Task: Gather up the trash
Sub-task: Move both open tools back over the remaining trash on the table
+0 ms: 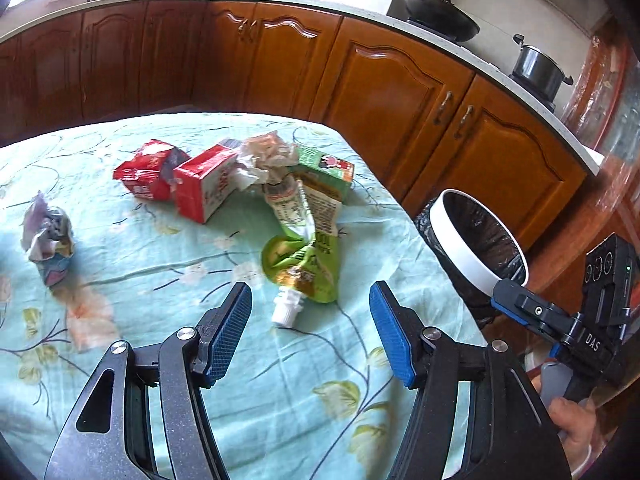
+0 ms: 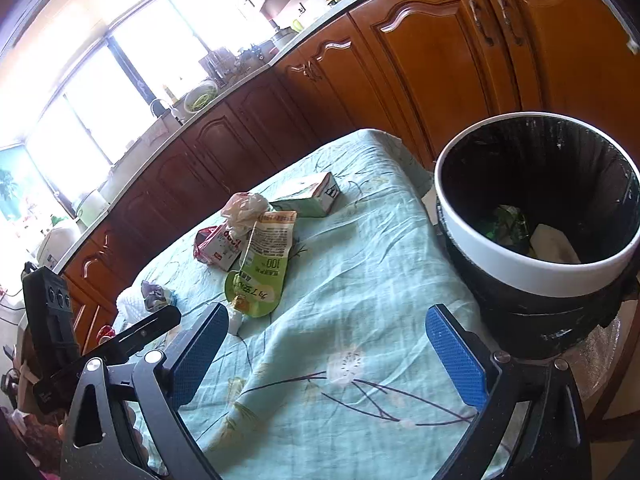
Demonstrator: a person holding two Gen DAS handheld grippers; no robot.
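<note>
Trash heaped mid-desk on the floral cloth — green spouted pouch nearest, its white cap pointing back at the left claw; behind it a crumpled tissue, a green carton, a red-and-white carton and a red wrapper, all touching or overlapping. Off to one side, well apart, a crumpled paper wad. Left claw spread, empty, hovering just short of the pouch. Right claw likewise spread, holding nothing, over bare cloth. Bin just beside the desk edge, mouth open, some scraps already inside — likely placed for short drops. Open cloth between claws and heap; cabinets beyond, clear of the reach.
</note>
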